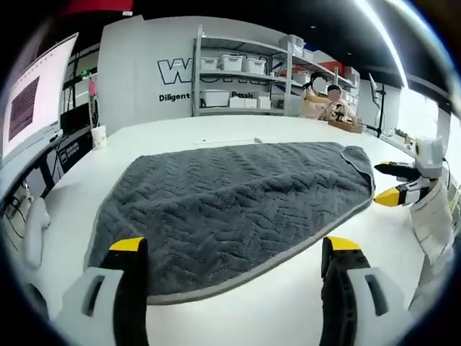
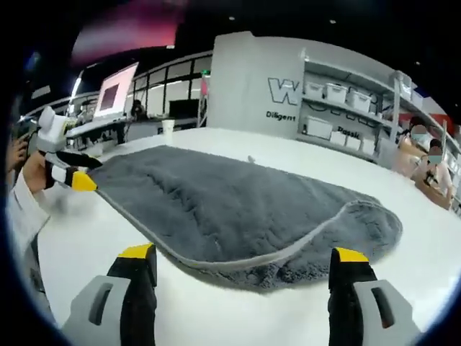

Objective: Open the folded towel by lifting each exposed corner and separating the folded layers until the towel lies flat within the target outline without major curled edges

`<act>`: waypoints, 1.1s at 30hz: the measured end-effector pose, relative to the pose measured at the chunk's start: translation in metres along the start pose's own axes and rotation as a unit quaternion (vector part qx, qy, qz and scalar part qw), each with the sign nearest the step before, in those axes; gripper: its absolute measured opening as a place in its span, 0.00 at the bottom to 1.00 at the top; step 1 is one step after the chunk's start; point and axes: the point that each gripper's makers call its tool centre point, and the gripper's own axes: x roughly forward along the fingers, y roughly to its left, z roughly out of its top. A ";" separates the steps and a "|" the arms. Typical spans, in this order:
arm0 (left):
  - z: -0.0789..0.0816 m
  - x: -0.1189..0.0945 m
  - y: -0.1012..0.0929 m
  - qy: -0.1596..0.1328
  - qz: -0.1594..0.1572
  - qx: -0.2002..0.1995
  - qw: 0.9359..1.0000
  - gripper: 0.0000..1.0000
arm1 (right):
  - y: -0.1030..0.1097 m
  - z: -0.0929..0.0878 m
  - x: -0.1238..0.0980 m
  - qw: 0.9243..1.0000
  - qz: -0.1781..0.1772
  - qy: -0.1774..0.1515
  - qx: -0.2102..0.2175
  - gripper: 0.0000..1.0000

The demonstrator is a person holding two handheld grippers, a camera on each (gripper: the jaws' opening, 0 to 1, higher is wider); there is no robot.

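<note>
A grey textured towel (image 1: 230,202) lies folded on the white table (image 1: 288,306). In the left gripper view my left gripper (image 1: 236,249) stands open just before the towel's near hem, nothing between its yellow-tipped fingers. The right gripper (image 1: 390,184) comes in from the right, beside the towel's rounded corner. In the right gripper view the towel (image 2: 230,202) shows an upper layer over a lower one that sticks out at the right (image 2: 374,231). My right gripper (image 2: 243,254) is open at the folded edge. The left gripper (image 2: 72,170), held by a hand, sits at the towel's far left corner.
A metal shelf with white bins (image 1: 238,79) stands behind the table against a lettered wall. A monitor (image 1: 29,101) and a paper cup (image 1: 99,135) are at the left. People (image 2: 425,162) sit at the back right. Bare table surrounds the towel.
</note>
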 end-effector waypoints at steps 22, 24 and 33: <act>-0.026 -0.044 0.000 -0.010 0.006 -0.029 1.000 0.99 | 0.141 0.021 0.040 0.966 0.235 0.000 -0.105 0.36; -0.025 -0.044 -0.001 -0.012 0.004 -0.029 0.999 0.99 | 0.145 0.022 0.042 0.966 0.242 -0.001 -0.091 0.34; -0.021 -0.047 -0.002 -0.019 0.001 -0.028 0.999 0.99 | 0.153 0.011 0.050 0.961 0.252 0.023 -0.111 0.17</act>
